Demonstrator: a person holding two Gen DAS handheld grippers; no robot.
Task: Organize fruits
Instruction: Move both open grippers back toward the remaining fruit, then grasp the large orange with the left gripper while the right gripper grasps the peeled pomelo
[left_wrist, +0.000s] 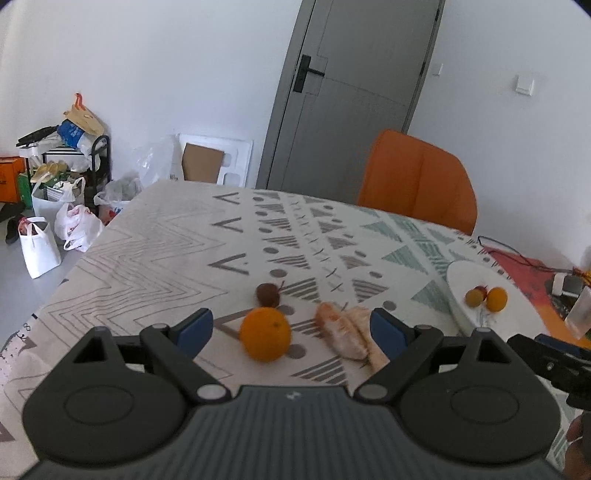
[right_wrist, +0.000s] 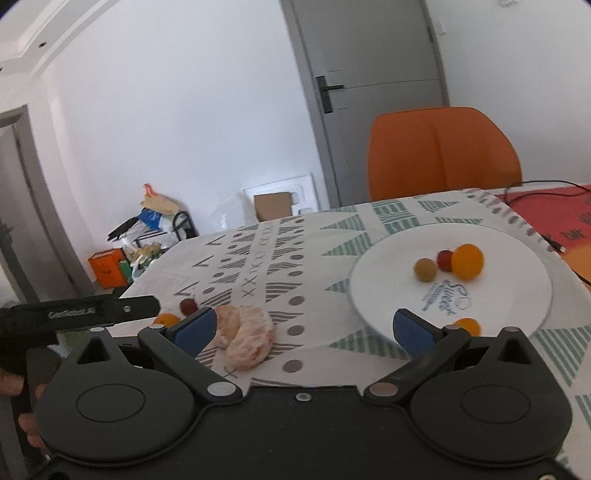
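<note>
Where the patterned cloth covers it, the desk (left_wrist: 155, 251) fills most of both views, with an orange chair (left_wrist: 417, 177) pushed up at its far edge and a grey door (left_wrist: 343, 92) behind. The left gripper (left_wrist: 291, 328) hangs low over the cloth with its blue-padded jaws spread wide and nothing between them but open air above the fruit. The right gripper (right_wrist: 303, 328) is likewise spread wide and carries nothing, its right finger over the near rim of the plate.

The white plate (right_wrist: 399, 295) sits on the right part of the desk and holds a small orange fruit (right_wrist: 467, 260), a small red fruit (right_wrist: 445, 259) touching it, a brownish round fruit (right_wrist: 424, 269) just beside those, and another small orange fruit (right_wrist: 468, 325) near the front rim.

Still off the plate, on the cloth: two peeled citrus pieces (left_wrist: 343, 334) lying side by side against each other, just inside the left gripper's right finger; an orange (left_wrist: 265, 334) between that gripper's fingers, nearer the left one; and a dark reddish-brown fruit (left_wrist: 267, 293) just beyond the orange.
</note>
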